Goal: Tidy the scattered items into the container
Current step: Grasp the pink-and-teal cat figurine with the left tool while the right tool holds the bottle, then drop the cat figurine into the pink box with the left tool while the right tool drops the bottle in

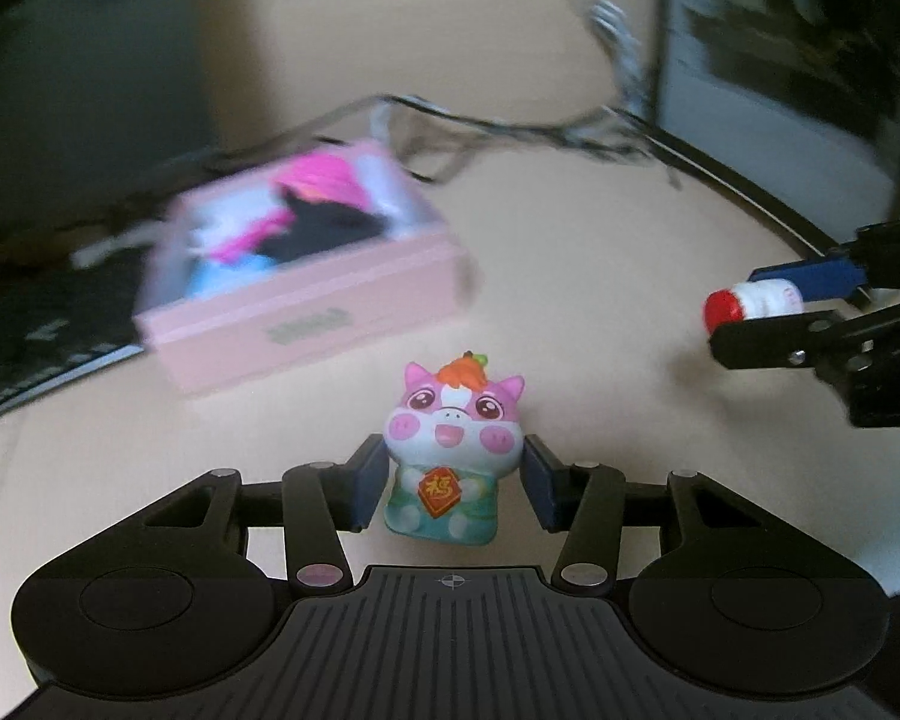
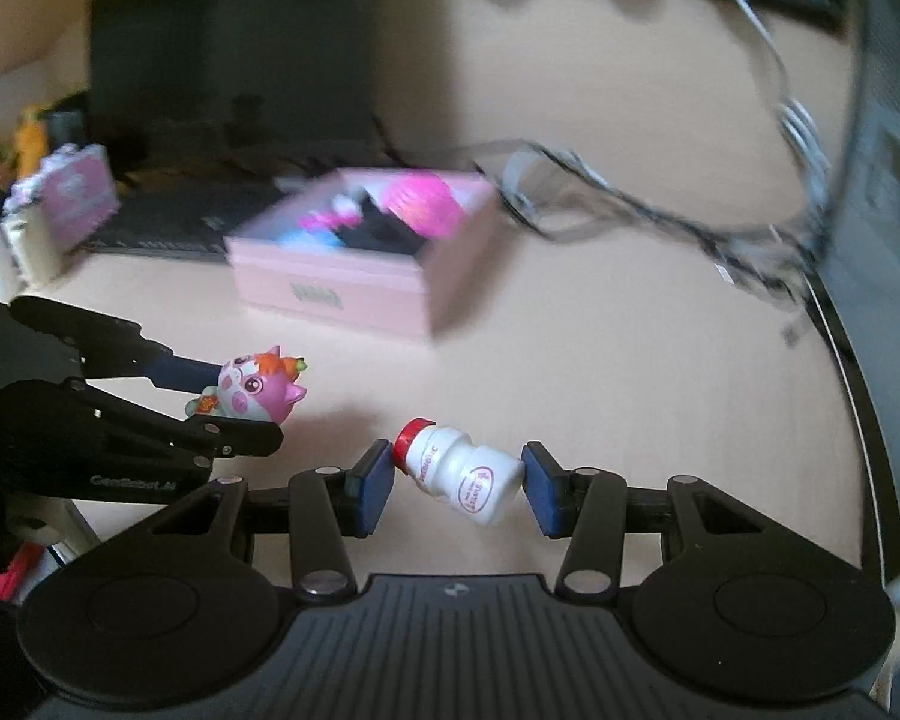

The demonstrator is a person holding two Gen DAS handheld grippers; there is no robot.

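Above beige table (image 1: pixel 570 276), pig figurine (image 1: pixel 450 450) clamped upright between left jaws

Beige tabletop (image 2: pixel 600 360), tangled cables (image 2: pixel 660 210), dark keyboard (image 1: pixel 36 330), blurred surroundings

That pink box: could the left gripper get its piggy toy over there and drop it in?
Probably yes. The left gripper holds the piggy toy, and bare table lies between it and the pink box. The box is open-topped, though already partly filled.
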